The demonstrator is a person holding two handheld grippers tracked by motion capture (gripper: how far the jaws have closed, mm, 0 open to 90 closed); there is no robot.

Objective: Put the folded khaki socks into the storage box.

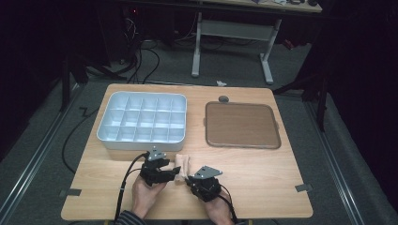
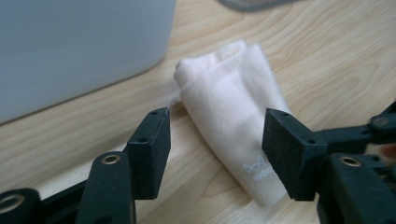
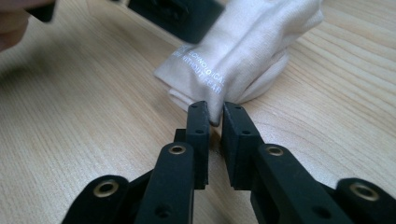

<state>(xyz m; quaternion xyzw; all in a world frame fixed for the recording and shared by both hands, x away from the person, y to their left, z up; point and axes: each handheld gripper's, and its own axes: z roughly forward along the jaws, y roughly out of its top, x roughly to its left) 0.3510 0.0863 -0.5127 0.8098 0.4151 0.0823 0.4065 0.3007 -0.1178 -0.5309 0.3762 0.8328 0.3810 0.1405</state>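
A folded cream cloth (image 1: 183,163) with small printed lettering lies on the wooden table near its front edge, just in front of the compartment box. My left gripper (image 1: 176,172) comes at it from the left. In the left gripper view its jaws (image 2: 215,140) stand wide apart astride the cloth (image 2: 229,107), not pressing it. My right gripper (image 1: 188,180) comes from the front right. Its jaws (image 3: 215,116) are nearly together with a thin gap, and a corner of the cloth (image 3: 247,56) sits loosely between the tips.
A pale blue box (image 1: 141,144) divided into several compartments stands at the back left, its wall (image 2: 70,46) close to the cloth. A brown square tray (image 1: 241,125) lies at the back right. A person's hands hold both grippers at the front edge.
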